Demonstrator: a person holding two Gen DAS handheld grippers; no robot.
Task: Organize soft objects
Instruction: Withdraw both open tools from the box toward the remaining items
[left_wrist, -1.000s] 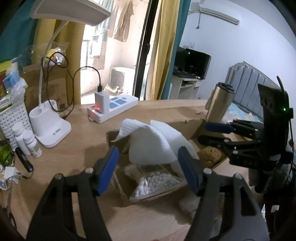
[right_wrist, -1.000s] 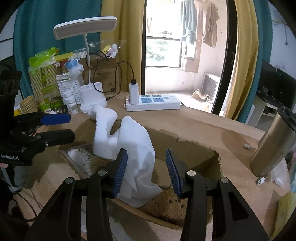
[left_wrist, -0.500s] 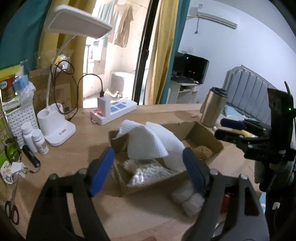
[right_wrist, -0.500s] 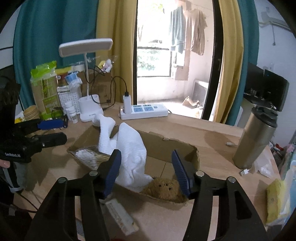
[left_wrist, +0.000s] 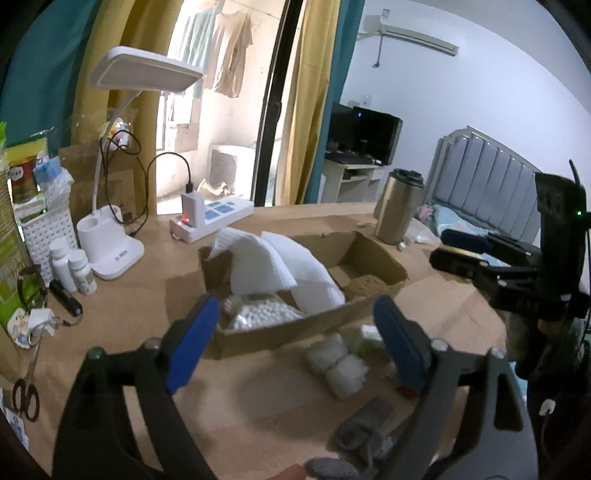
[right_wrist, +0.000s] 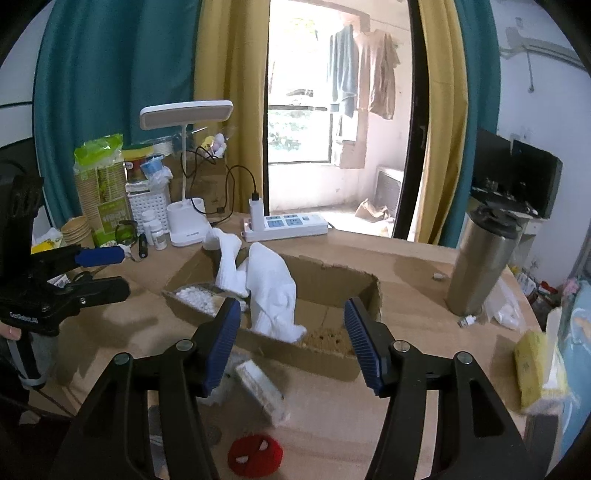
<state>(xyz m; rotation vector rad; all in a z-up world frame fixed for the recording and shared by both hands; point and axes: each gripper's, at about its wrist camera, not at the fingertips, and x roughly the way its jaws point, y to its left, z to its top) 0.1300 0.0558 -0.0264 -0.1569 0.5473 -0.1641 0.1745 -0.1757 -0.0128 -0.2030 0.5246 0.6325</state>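
An open cardboard box (left_wrist: 373, 254) (right_wrist: 332, 280) sits mid-table. A white towel (left_wrist: 273, 266) (right_wrist: 271, 291) drapes over its edge, with a bag of white beads (left_wrist: 258, 314) (right_wrist: 195, 297) and a brown plush (left_wrist: 365, 284) (right_wrist: 327, 338) inside. In front of the box lie a grey-white rolled cloth (left_wrist: 338, 363), a white pack (right_wrist: 260, 386), a red plush ball (right_wrist: 255, 456) and a grey item (left_wrist: 364, 424). My left gripper (left_wrist: 295, 347) is open and empty, back from the box. My right gripper (right_wrist: 291, 341) is open and empty, also back from the box.
A white desk lamp (left_wrist: 110, 236) (right_wrist: 184, 218), power strip (left_wrist: 210, 218) (right_wrist: 286, 225), small bottles (left_wrist: 74, 266), scissors (left_wrist: 26, 395) and a steel tumbler (left_wrist: 397, 210) (right_wrist: 480, 266) stand around the box. A yellow pack (right_wrist: 532, 365) lies at the right edge.
Both grippers have pulled back and up from the box, both open wider. The towel stays draped in the box. Items in front of the box have come into view.
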